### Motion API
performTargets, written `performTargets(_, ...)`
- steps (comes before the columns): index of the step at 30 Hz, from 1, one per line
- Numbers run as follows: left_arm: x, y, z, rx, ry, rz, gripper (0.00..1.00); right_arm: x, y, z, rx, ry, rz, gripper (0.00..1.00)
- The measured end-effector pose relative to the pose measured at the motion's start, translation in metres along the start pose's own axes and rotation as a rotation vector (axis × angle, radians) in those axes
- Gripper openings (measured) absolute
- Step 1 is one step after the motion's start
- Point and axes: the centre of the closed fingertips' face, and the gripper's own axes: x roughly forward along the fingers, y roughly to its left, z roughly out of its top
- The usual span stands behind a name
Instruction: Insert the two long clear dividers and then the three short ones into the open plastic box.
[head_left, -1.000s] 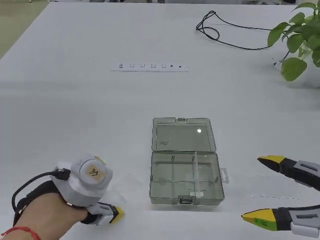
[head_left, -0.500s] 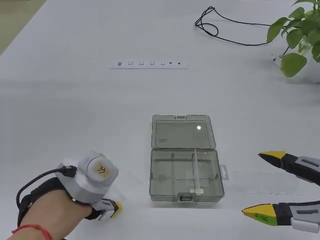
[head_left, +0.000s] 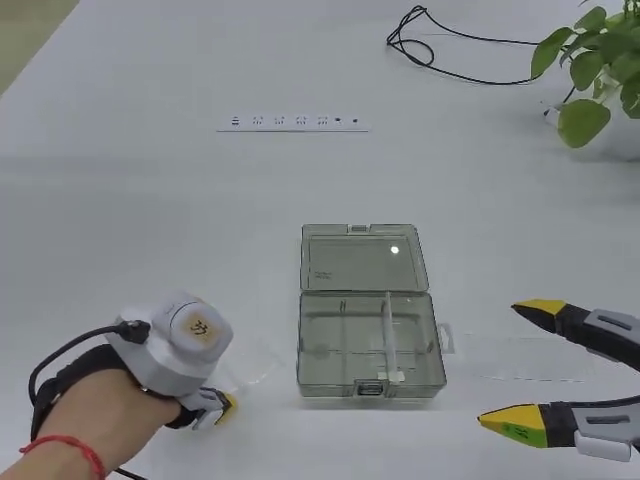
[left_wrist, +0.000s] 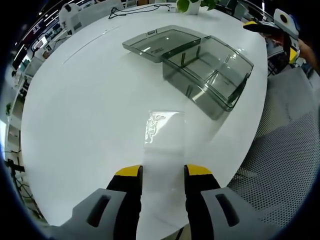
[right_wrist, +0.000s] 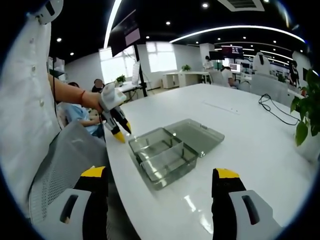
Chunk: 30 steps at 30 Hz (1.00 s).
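Clear plastic up front: a divider (left_wrist: 165, 129) lies flat on the table, its near end running into the narrow gap between the left gripper's (left_wrist: 163, 171) jaws. The jaws are parted with their tips low at the table, straddling the sheet, and I can make out no pinch.

Against a second ago, this gripper has crept a touch forward over the sheet. Most of the slide in the head view is the camera tipping, since box and strip moved together. My read is that the pickup is lining up but not yet made.

Ahead and to the right of those jaws sits the box (head_left: 302, 350), open, with its lid (head_left: 363, 258) laid back beyond it. One long divider (head_left: 388, 335) already stands inside, lengthwise, as it did before. So the count hasn't moved: one in, four to go by my reckoning.

The right gripper (head_left: 518, 364) hangs on the far side of the box from the left one. Its jaws are spread wide and empty, in the same pose as earlier.

Far beyond both lie the power strip (head_left: 293, 122), then the cable (head_left: 440, 50).
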Motion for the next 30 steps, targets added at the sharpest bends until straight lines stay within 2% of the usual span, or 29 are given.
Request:
performTargets(2,-0.001,-0.003,0.001,-0.021,-0.007,-0.020,0.31,0.000,0.000,0.000,0.003,0.002,-0.002,0.86)
performTargets(5,-0.001,-0.003,0.001,-0.012,-0.008,-0.021,0.31,-0.001,0.000,0.000,0.001,0.004,-0.004,0.86)
performTargets(18,-0.005,-0.005,0.002,-0.100,-0.050,-0.052,0.30,0.000,0.000,0.004,-0.012,0.014,0.000,0.86)
performTargets(30,-0.022,-0.007,0.011,-0.246,-0.167,-0.099,0.30,0.006,0.004,0.012,-0.029,0.017,0.012,0.85)
